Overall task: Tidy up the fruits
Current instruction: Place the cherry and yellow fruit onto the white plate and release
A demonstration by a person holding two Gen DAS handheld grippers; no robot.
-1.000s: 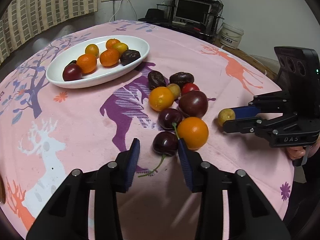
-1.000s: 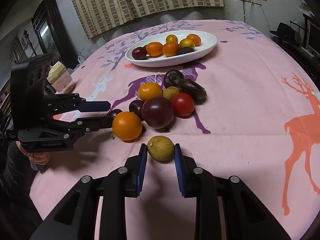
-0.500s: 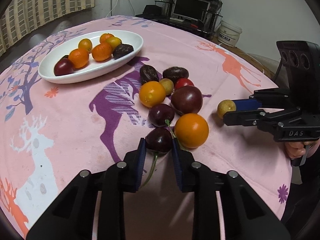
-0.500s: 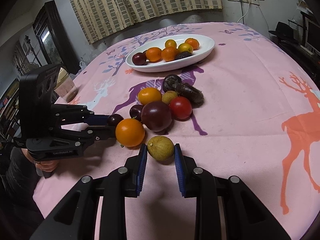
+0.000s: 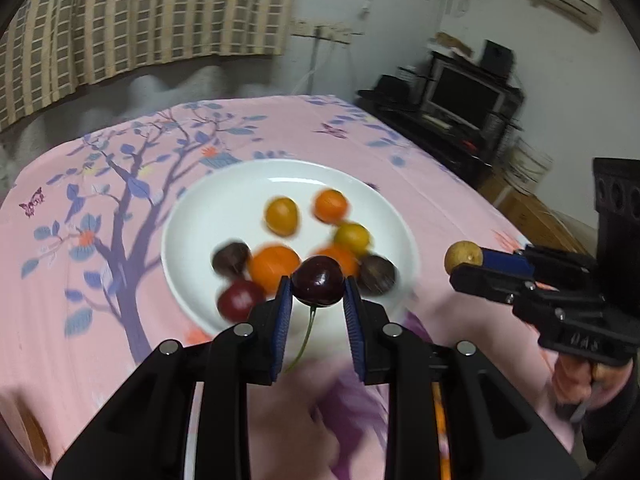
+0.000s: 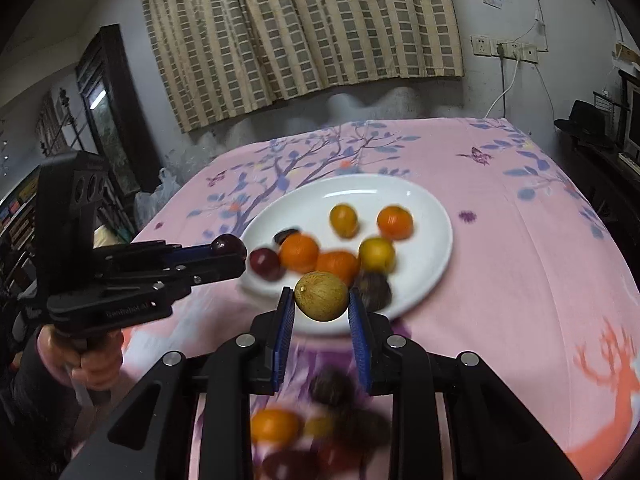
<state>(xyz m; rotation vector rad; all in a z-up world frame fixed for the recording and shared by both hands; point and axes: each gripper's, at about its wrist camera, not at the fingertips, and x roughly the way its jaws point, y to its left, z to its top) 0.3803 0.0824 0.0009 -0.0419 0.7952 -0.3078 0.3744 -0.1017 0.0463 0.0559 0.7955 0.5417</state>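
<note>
My left gripper (image 5: 318,290) is shut on a dark red cherry (image 5: 318,285) whose green stem (image 5: 306,338) hangs down; it is lifted off the cloth near the front rim of the white oval plate (image 5: 224,204). My right gripper (image 6: 321,298) is shut on a small yellow-green round fruit (image 6: 321,295), also raised in front of the plate (image 6: 434,216). The plate holds several oranges, yellow citrus and dark plums. In the right wrist view the left gripper (image 6: 232,254) shows with the cherry (image 6: 223,245); in the left wrist view the right gripper (image 5: 470,262) shows with its fruit (image 5: 463,257).
Several loose fruits (image 6: 316,428) lie blurred on the pink patterned tablecloth (image 6: 540,264) below my right gripper. A monitor and shelves (image 5: 464,96) stand past the table's right side, striped curtains (image 6: 304,28) behind it. A person's hand (image 6: 86,362) holds the left gripper's handle.
The left gripper closed on the cherry. Both grippers then lifted their fruit off the cloth and moved forward to the plate, which now looks much nearer.
</note>
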